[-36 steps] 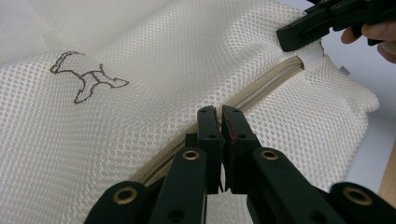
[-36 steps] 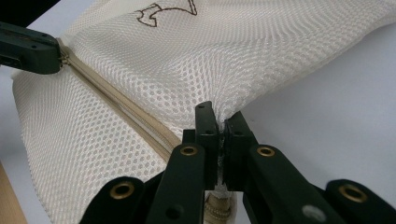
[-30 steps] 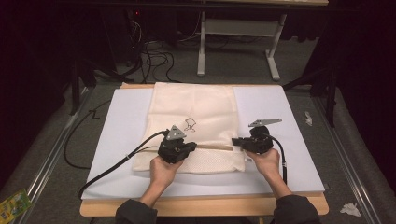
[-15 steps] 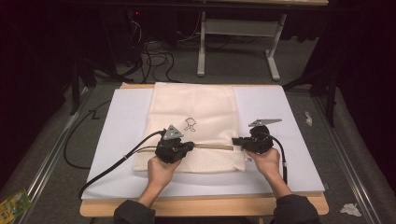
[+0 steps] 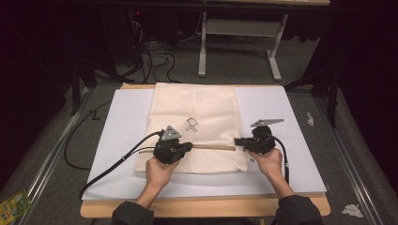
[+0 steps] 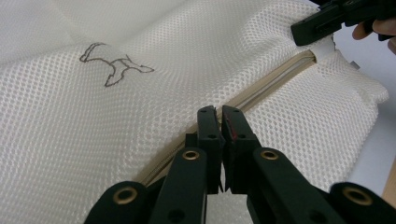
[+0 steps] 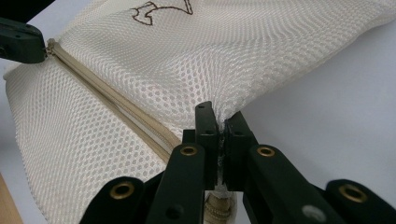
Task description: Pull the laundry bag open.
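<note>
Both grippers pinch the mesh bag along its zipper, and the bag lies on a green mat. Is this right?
Not quite: the mat is white, as the high view shows. The rest holds: the left gripper and right gripper both pinch the mesh bag along its zipper.

dim dark surroundings, bright lit table (image 5: 117,136), soft grainy high view, sharper close-ups

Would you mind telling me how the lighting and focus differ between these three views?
High view: the white mat is lit, the surrounding floor falls into darkness, detail is soft. Left gripper view: the mesh laundry bag weave is crisp and the near jaws are dark. Right gripper view: sharp mesh at centre, the zipper blurring nearest the camera.
</note>
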Demonstrator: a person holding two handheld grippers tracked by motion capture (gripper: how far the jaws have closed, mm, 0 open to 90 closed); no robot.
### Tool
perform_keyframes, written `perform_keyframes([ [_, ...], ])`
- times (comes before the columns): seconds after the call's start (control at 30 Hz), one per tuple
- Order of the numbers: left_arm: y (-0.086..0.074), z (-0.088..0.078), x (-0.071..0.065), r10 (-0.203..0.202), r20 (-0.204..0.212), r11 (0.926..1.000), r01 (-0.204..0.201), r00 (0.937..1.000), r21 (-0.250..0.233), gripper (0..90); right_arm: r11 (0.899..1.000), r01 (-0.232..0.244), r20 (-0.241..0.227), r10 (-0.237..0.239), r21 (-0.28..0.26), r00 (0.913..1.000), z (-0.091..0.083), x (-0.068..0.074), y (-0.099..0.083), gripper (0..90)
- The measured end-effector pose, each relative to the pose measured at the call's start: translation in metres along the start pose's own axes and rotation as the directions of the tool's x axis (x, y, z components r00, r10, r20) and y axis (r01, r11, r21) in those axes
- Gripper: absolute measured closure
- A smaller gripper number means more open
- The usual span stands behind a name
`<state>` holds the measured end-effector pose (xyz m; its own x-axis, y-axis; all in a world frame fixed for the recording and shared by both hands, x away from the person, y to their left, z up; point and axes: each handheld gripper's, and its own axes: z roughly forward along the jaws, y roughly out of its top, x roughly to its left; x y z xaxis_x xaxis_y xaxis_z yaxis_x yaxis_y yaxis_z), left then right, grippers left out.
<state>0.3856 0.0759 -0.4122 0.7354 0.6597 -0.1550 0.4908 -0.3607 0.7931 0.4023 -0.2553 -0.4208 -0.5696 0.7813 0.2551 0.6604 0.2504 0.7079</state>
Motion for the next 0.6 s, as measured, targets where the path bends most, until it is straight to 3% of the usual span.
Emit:
perform_keyframes([
  [0.13,-0.0001,-0.0012,0.0010,-0.008,0.011,1.0000,0.008,0.9999,-0.003,87.2,1.000,0.005,0.001,-0.005,0.000,1.0000,0.0011,0.0016,0.0012,88.9],
  [0.6,-0.0034,-0.0072,0.0069,-0.022,-0.006,0.9997,0.022,0.9998,-0.009,87.2,1.000,-0.001,0.004,0.001,-0.003,1.0000,0.0001,-0.0002,0.0010,88.9],
])
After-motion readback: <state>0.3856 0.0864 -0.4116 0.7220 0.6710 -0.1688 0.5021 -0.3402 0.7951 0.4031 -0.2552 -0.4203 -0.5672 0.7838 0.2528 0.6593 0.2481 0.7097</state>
